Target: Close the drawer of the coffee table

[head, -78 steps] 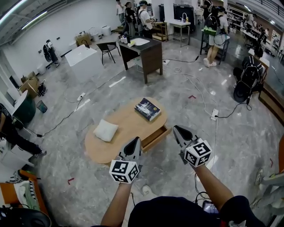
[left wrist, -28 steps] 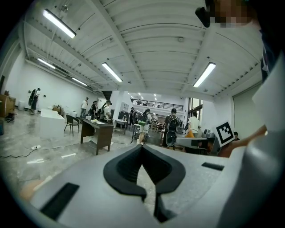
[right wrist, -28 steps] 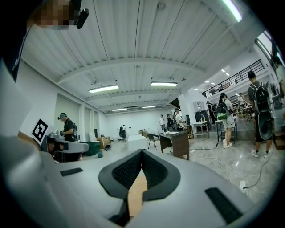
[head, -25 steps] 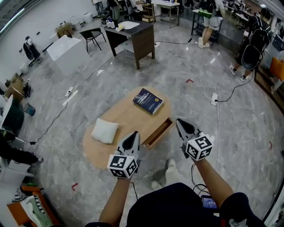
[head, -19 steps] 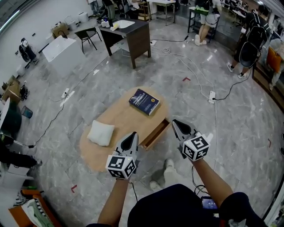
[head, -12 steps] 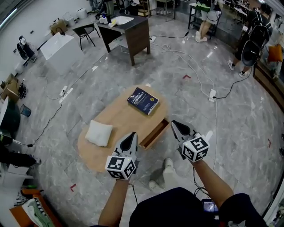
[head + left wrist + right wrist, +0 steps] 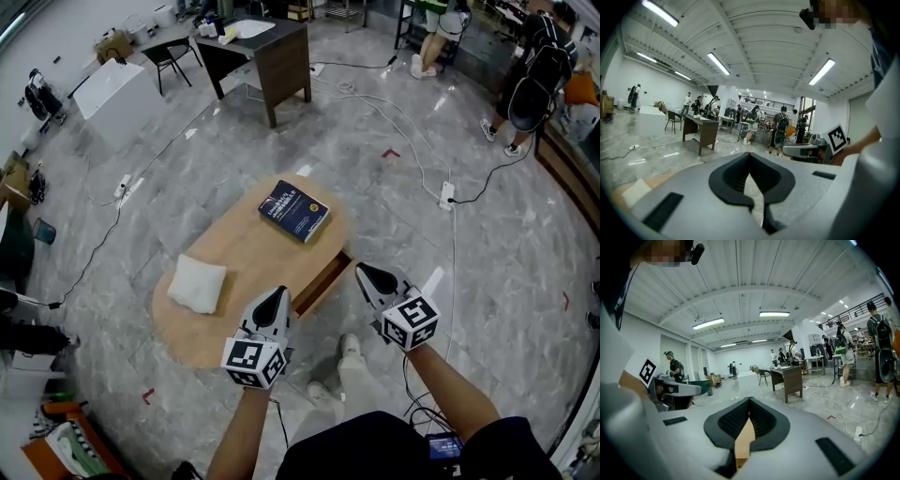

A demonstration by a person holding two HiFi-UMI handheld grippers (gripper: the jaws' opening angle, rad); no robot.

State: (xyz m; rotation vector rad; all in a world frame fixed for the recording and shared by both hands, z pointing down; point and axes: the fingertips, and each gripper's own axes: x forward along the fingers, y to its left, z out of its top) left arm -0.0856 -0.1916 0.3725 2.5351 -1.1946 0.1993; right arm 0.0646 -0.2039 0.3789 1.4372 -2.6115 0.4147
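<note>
The oval wooden coffee table (image 7: 246,251) stands on the marble floor in the head view. Its drawer (image 7: 323,281) sticks out, open, from the side nearest me. A dark blue book (image 7: 293,210) and a white pillow (image 7: 197,283) lie on the top. My left gripper (image 7: 275,302) hovers shut and empty over the table's near edge, just left of the drawer. My right gripper (image 7: 366,277) is shut and empty too, a little right of the drawer's outer corner. Neither touches the drawer. In the right gripper view, wood shows through the slit between the jaws of that gripper (image 7: 750,401).
My shoes (image 7: 349,349) stand on the floor just below the drawer. Cables and a power strip (image 7: 446,195) run across the floor to the right. A dark desk (image 7: 267,47) and a white box (image 7: 108,89) stand farther back. People (image 7: 534,80) are at the far right.
The view has drawn closer and the table has slid to the lower left of the head view. Both grippers stay shut near the drawer, which is still open.
</note>
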